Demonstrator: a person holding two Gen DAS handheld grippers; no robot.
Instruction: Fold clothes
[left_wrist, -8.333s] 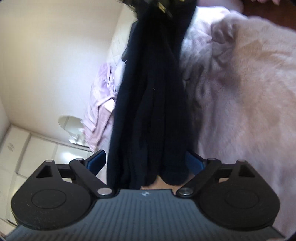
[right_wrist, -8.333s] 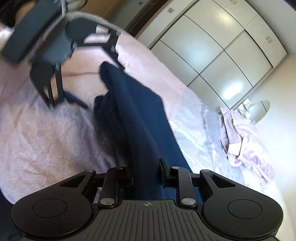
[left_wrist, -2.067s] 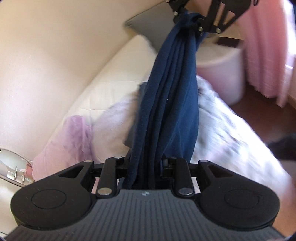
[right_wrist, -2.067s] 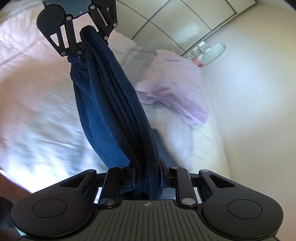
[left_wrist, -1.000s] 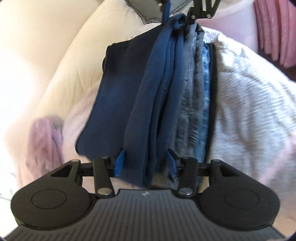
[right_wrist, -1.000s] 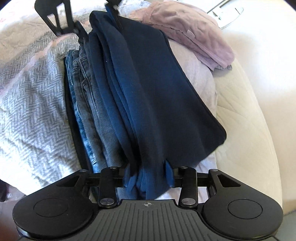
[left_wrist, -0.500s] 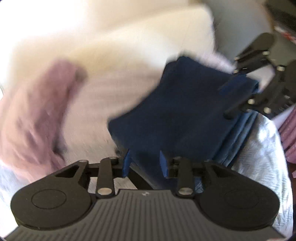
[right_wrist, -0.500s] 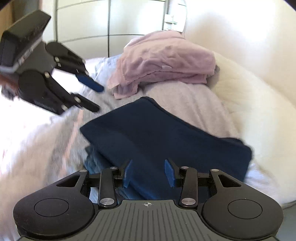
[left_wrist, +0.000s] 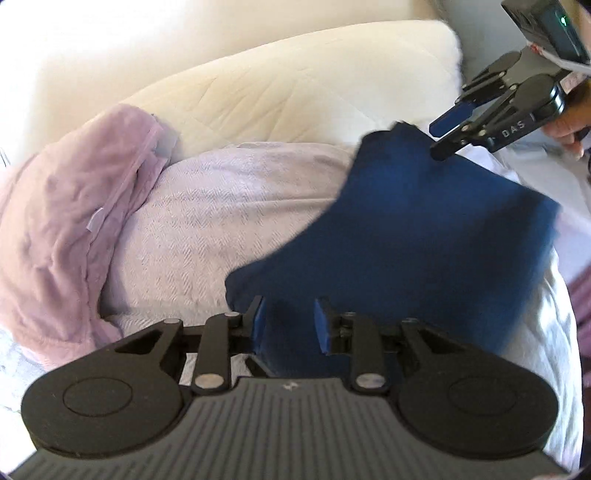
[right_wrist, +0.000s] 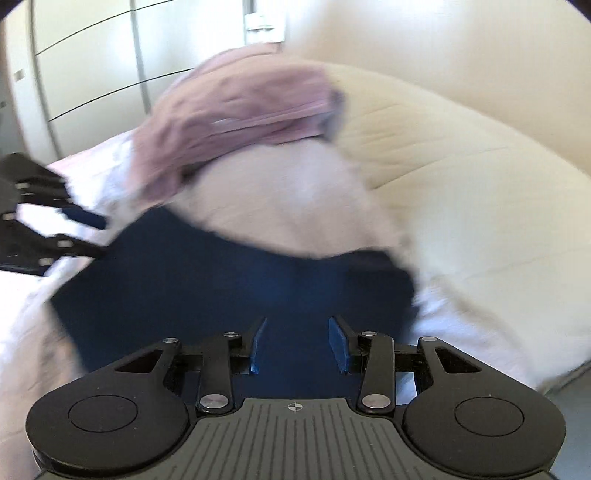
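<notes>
Navy folded garment (left_wrist: 417, 236) lies below left hand-held gripper (left_wrist: 289, 320) — jaws closing, empty.

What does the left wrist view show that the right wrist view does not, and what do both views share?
Only the left wrist view shows the person's hand behind the right gripper, and the left gripper's own blue fingers, whose jaws are closing with no cloth pinched between them. Only the right wrist view shows the white wardrobe doors, and the left gripper at the picture's left edge. Both show the folded navy garment lying flat on the bed, the pink clothing pile, and the cream pillow.
</notes>
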